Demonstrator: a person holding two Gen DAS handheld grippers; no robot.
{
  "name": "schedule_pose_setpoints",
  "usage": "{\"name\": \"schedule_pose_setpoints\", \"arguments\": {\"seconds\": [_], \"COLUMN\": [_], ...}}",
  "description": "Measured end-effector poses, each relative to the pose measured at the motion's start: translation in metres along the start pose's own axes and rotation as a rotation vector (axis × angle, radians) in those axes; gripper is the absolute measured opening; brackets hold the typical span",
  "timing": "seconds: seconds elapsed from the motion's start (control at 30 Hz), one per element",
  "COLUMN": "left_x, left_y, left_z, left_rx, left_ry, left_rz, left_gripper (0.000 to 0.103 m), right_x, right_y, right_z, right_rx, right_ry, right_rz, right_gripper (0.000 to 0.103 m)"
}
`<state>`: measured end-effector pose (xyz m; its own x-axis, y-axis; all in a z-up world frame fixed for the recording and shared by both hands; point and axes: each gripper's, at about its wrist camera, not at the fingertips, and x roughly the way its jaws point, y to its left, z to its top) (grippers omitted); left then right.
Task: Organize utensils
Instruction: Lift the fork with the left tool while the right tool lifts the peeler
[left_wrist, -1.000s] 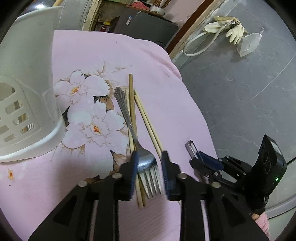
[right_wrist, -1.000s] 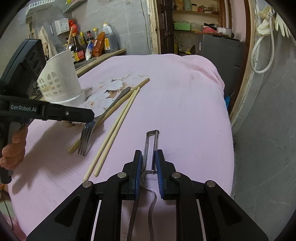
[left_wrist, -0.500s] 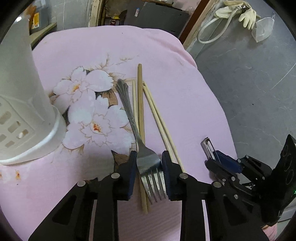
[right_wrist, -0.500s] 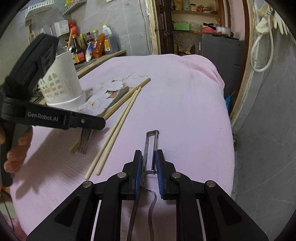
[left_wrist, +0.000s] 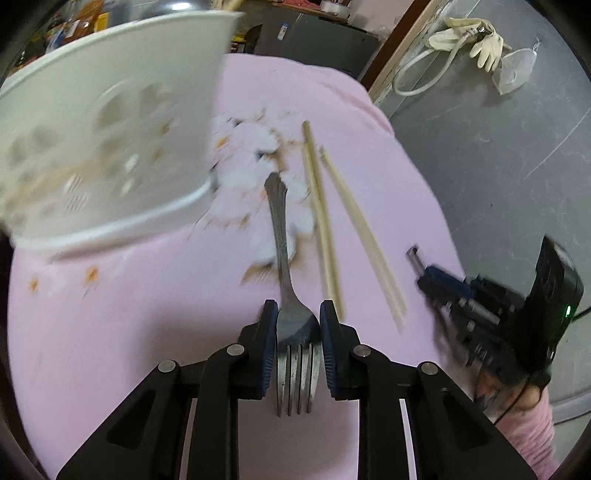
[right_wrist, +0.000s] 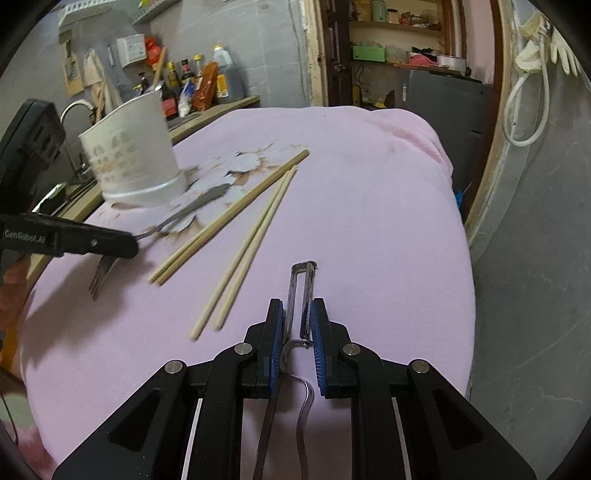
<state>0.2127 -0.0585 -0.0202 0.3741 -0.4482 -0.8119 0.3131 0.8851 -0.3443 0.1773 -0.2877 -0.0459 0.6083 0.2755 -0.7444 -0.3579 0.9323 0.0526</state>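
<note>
A metal fork (left_wrist: 282, 236) lies head-first between the pads of my left gripper (left_wrist: 298, 309). The jaws are closing and press on the fork's neck, and its handle points at the white slotted utensil holder (left_wrist: 103, 147). In the right wrist view the fork (right_wrist: 188, 210) hangs tilted off the cloth from the left gripper (right_wrist: 125, 247), near the holder (right_wrist: 133, 155). Two pairs of wooden chopsticks (left_wrist: 321, 221) (left_wrist: 364, 240) lie just right of the fork. My right gripper (right_wrist: 297, 310) is shut on a metal peeler (right_wrist: 303, 280) low over the cloth.
A pink cloth with a flower print (right_wrist: 369, 192) covers the table, which drops off to a grey floor (left_wrist: 498, 155) on the right. Bottles (right_wrist: 199, 81) stand on a counter behind the holder. Rubber gloves and a hose (left_wrist: 469, 40) hang at the far wall.
The left gripper has closed in on the fork and carried it left, away from the chopsticks and nearer the holder. The right gripper with the peeler has stayed put.
</note>
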Motion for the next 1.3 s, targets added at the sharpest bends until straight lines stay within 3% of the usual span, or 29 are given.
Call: {"name": "schedule_pose_setpoints", "arguments": {"seconds": [0.2,0.33,0.47,0.57,0.67,0.83,0.9,0.97,1.07,1.17,1.3], "left_x": [-0.016,-0.018,-0.009,0.003,0.011,0.013,0.01,0.008,0.006,-0.004,-0.024], "left_y": [0.003,0.007,0.005,0.002,0.0,0.002,0.0,0.0,0.004,0.005,-0.002], "left_z": [-0.025,-0.023,-0.013,0.001,0.013,0.017,0.014,0.01,0.005,-0.003,-0.026], "left_rx": [0.056,0.079,0.123,0.168,0.182,0.203,0.219,0.223,0.201,0.21,0.244], "left_ry": [0.02,0.044,0.085,0.113,0.156,0.202,0.193,0.175,0.136,0.064,-0.088], "left_rz": [0.05,0.116,0.172,0.228,0.235,0.219,0.203,0.209,0.196,0.184,0.186], "left_gripper": [0.02,0.038,0.039,0.039,0.037,0.02,0.005,0.004,0.003,0.002,0.002], "right_x": [-0.004,0.002,0.007,0.01,0.013,0.017,0.018,0.018,0.015,0.006,-0.017], "right_y": [0.009,0.013,0.016,0.017,0.017,0.012,0.009,0.006,0.004,0.006,0.02], "right_z": [-0.005,-0.001,0.002,0.004,0.006,0.012,0.015,0.018,0.017,0.011,0.004], "right_rx": [-0.032,-0.054,-0.082,-0.097,-0.112,-0.101,-0.068,-0.044,-0.01,0.009,-0.008], "right_ry": [0.029,0.036,0.033,0.038,0.055,0.118,0.143,0.158,0.142,0.076,-0.076], "right_rz": [-0.018,-0.052,-0.071,-0.085,-0.087,-0.058,-0.041,-0.043,-0.038,-0.018,-0.006], "right_gripper": [0.014,0.019,0.025,0.025,0.025,0.026,0.022,0.011,0.01,0.01,0.01]}}
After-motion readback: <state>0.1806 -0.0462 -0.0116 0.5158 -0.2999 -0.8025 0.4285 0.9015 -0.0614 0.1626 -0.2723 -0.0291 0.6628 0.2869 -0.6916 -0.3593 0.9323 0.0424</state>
